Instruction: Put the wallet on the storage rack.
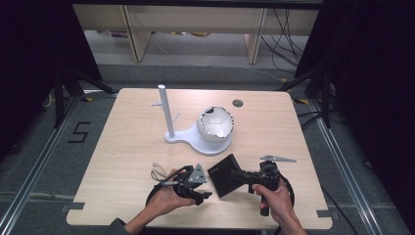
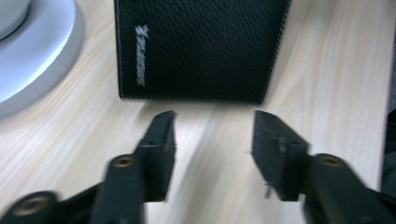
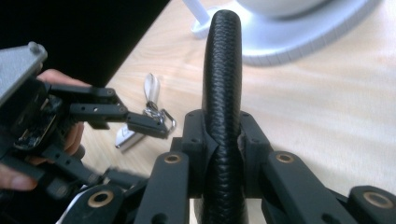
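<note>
Two tongs work one black wallet [image 1: 226,174] near the table's [image 1: 132,147] front edge — the right tongs [image 3: 222,140] are clamped on its edge, the left tongs [image 2: 214,135] stand apart just short of it — so next, probably, the left must close in and grip.

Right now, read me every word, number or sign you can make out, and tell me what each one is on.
"5": black mark on the floor left of the table.
Silver logo on the black wallet: too blurred to read.
Nothing else legible.
</note>
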{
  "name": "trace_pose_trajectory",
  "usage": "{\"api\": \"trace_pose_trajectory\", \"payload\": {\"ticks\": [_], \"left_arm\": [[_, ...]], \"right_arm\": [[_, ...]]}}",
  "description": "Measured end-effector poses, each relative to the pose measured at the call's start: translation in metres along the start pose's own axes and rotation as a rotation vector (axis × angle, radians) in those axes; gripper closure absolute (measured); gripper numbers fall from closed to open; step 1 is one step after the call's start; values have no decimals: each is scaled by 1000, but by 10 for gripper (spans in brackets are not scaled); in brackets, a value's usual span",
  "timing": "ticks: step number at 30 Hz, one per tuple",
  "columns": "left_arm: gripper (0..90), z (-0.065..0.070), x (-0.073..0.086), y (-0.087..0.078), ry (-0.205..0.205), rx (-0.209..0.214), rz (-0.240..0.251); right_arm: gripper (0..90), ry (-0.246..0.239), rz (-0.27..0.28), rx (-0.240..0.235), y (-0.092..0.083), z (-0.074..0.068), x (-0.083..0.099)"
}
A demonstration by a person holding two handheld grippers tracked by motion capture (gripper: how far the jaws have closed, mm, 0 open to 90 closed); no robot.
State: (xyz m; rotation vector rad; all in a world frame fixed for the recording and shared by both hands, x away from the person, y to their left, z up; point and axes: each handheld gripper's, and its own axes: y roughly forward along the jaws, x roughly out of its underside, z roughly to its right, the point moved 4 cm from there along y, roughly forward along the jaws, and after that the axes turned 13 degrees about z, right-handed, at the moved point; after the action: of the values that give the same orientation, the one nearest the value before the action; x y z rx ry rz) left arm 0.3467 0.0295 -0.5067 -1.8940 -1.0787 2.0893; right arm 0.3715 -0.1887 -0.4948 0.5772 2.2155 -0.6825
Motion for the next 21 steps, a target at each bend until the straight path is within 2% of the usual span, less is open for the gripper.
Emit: {"api": "trace_pose_trajectory", "payload": {"ticks": [1,2,3,5,6,7,8,10,13,14,15,19,21], "left_arm": [[393,0,0,0,0,0,0],[393,4,3,-2,-6,-4,2],[372,6,6,-5,-7,0,-4],[344,9,11,-11,-21,-10,2],[325,9,12,-14,-25,-12,7],[318,9,14,-19,-29,-27,27],[313,8,17,-25,-41,-44,38],[305,8,19,-29,-46,-46,48],[291,5,25,-44,-60,-59,69],[290,5,27,-49,-68,-71,71],[287,4,29,-52,-65,-73,78],[269,0,35,-65,-66,-86,69],[266,-3,41,-77,-74,-113,79]], "right_arm": [[771,0,0,0,0,0,0],[771,-9,7,-1,-1,-1,-4],[771,-43,20,-15,-1,-1,-7],[772,-45,36,-16,-2,-4,-14],[771,-68,41,-8,-1,-3,-19],[771,-69,62,-13,0,-4,-26],[771,-71,59,-5,1,-3,-27],[771,-74,66,-7,2,-4,-31],[771,-88,91,4,2,-2,-43],[771,-69,89,7,1,-3,-46],[771,-81,102,14,0,-1,-49],[771,-71,136,24,-3,4,-59],[770,-46,159,42,-8,6,-69]]}}
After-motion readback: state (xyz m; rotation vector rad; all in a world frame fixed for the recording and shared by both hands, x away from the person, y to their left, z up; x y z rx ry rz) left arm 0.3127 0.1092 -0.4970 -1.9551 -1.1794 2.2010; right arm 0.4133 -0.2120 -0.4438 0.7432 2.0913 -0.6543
